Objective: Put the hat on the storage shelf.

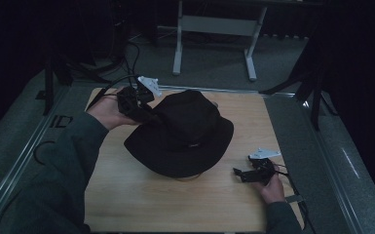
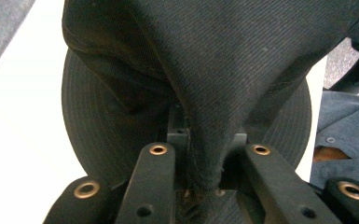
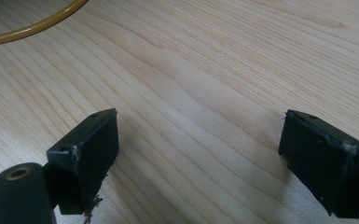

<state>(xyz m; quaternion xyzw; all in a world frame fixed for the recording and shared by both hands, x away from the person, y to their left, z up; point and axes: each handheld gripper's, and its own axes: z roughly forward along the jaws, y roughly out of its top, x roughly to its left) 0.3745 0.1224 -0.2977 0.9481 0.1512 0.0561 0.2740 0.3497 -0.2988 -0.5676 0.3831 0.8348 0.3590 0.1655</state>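
A black brimmed hat [image 1: 182, 131] lies in the middle of the wooden table [image 1: 126, 195]. My left gripper [image 1: 143, 108] is at the hat's far left side, shut on a fold of its crown. In the left gripper view that dark cloth [image 2: 224, 70] hangs down pinched between the jaws of my left gripper [image 2: 207, 136], with the brim spread beneath. My right gripper [image 1: 239, 173] rests low at the table's right, just off the brim. Seen from its own camera, my right gripper [image 3: 200, 135] is open with only bare wood between the pads.
A thin yellow curved rim [image 3: 28, 25] lies on the wood ahead of the right gripper. A white frame stand [image 1: 214, 29] and dark tripod legs [image 1: 316, 97] stand on the floor beyond the table. A sleeve [image 2: 345, 121] shows at the right of the left gripper view.
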